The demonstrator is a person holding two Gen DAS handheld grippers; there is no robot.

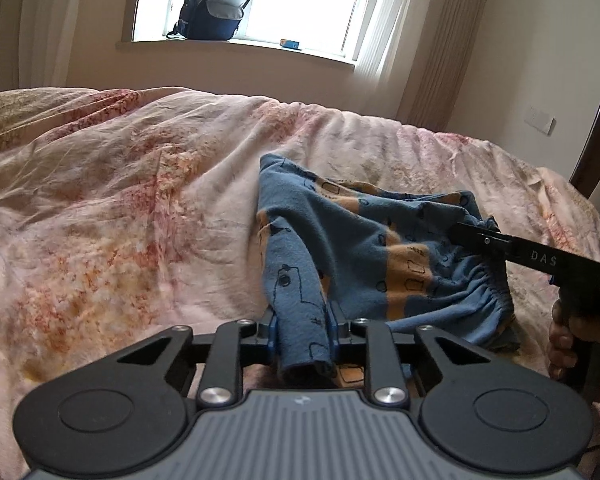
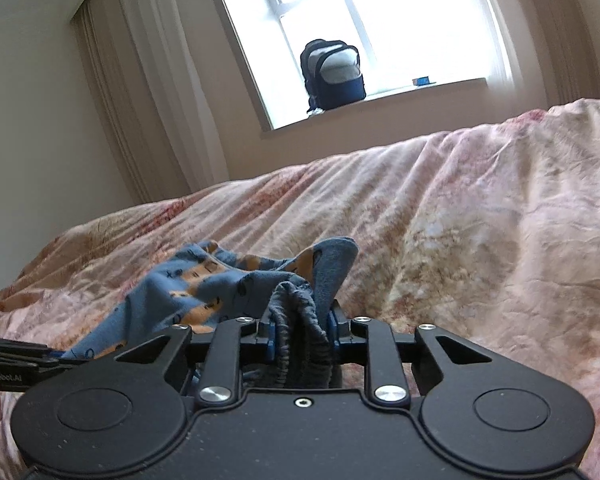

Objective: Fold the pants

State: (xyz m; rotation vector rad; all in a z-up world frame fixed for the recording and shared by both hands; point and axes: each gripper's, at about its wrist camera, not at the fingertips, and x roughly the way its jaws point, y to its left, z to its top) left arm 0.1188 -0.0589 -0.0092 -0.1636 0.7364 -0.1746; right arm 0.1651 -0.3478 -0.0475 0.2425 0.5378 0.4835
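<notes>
Here the pants [image 1: 364, 240] lie bunched on the bed [image 1: 120, 208], the left gripper [image 1: 302, 336] pinching a leg end, the right gripper [image 2: 302, 336] clamping the waistband [image 2: 300, 320]. Thin pinches could slip if lifted, dropping the fabric crooked.

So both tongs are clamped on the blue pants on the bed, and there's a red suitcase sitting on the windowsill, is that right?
Not quite. On the windowsill sits a dark blue backpack, not a red suitcase; the right wrist view shows it. The rest holds: the left tongs and right tongs are clamped on the blue pants on the bed.
</notes>
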